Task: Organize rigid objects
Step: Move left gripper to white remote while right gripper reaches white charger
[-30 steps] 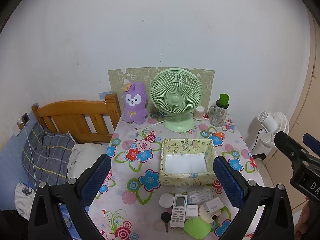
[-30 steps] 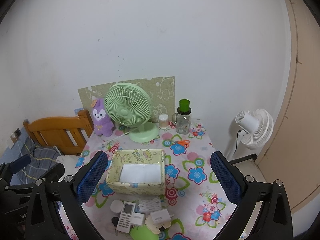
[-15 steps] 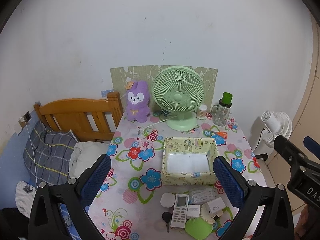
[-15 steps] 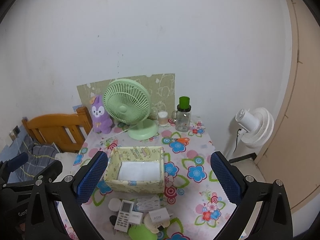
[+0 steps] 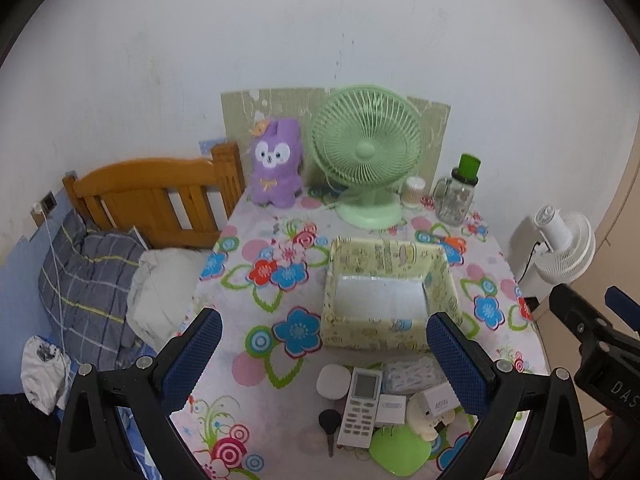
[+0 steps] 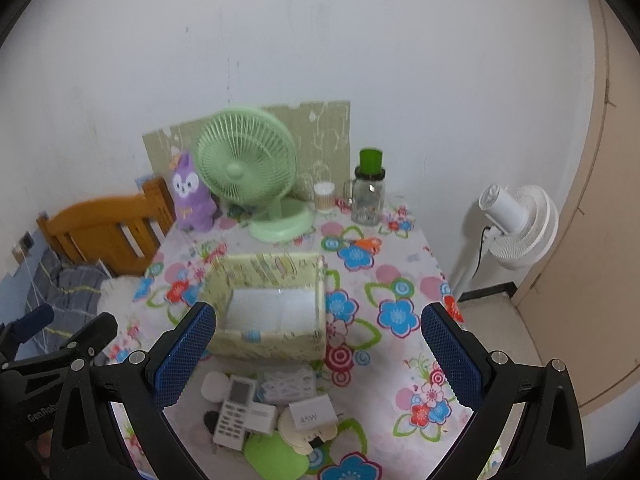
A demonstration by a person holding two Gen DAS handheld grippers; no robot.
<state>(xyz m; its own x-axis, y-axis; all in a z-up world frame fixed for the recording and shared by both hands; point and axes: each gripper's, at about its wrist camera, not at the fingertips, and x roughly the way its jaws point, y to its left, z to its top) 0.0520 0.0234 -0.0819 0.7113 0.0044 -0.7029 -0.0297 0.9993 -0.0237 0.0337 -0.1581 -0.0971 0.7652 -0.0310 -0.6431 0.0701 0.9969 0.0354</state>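
step: nothing picked up yet; both tools hover above the counter (image 5: 256, 364), looking down on it.
left gripper (image 5: 324, 354): jaws wide apart, holding nothing.
right gripper (image 6: 318, 350): jaws wide apart, holding nothing.
items: remote (image 5: 359, 407), charger (image 6: 311, 413), green case (image 5: 399, 452) and small pieces clustered at the near edge, just in front of the box (image 5: 386, 336).
next: likely descend on one item, close, lift it into the box.

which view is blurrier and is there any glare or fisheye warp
Right wrist view: blurrier, the green fan and storage box smeared. Left wrist view: sharper, the remote keys legible-ish. Both: strong fisheye bending and dark corner vignette; flat, soft lighting, no glare apparent.
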